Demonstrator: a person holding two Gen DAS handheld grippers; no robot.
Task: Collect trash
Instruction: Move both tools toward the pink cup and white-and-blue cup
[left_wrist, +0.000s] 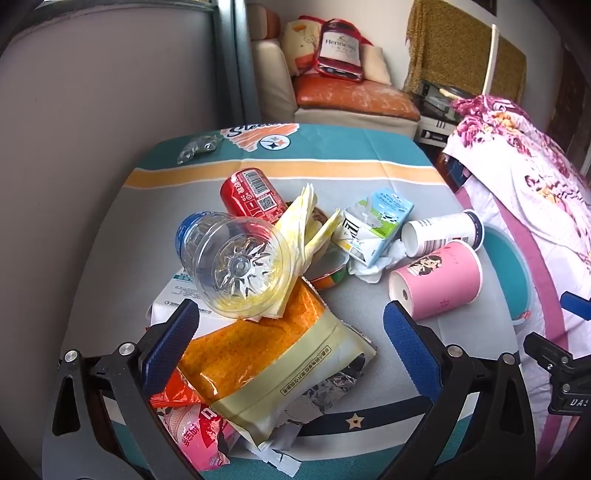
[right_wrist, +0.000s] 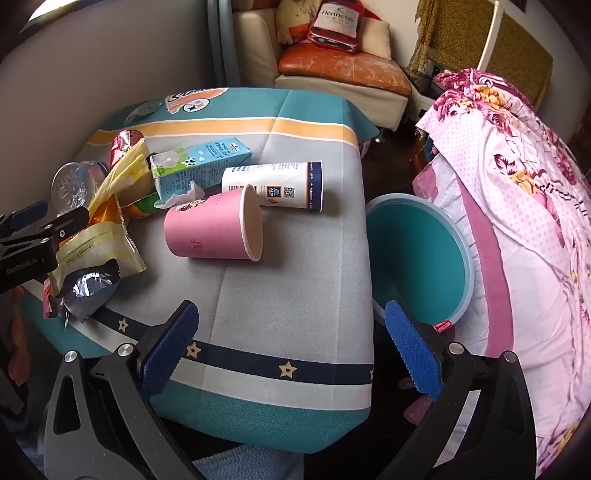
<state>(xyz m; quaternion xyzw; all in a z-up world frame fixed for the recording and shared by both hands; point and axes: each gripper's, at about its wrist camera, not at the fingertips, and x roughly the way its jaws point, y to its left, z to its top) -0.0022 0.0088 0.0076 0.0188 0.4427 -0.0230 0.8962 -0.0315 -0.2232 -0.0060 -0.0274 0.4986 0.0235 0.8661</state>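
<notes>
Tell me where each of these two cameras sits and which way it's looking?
Left wrist: sits on the left gripper, tilted down at the trash pile: bottle, snack bag. Its own open fingers show.
Right wrist: sits on the right gripper, tilted down at the table edge and teal bin; the left gripper shows at its left.
Shared: pink cup, carton, sofa.

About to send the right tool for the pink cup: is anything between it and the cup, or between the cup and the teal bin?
Nothing visible blocks either leg. The right tool hangs open over bare tablecloth, with the pink cup lying on its side beyond it. The teal bin stands open just past the table edge.
</notes>
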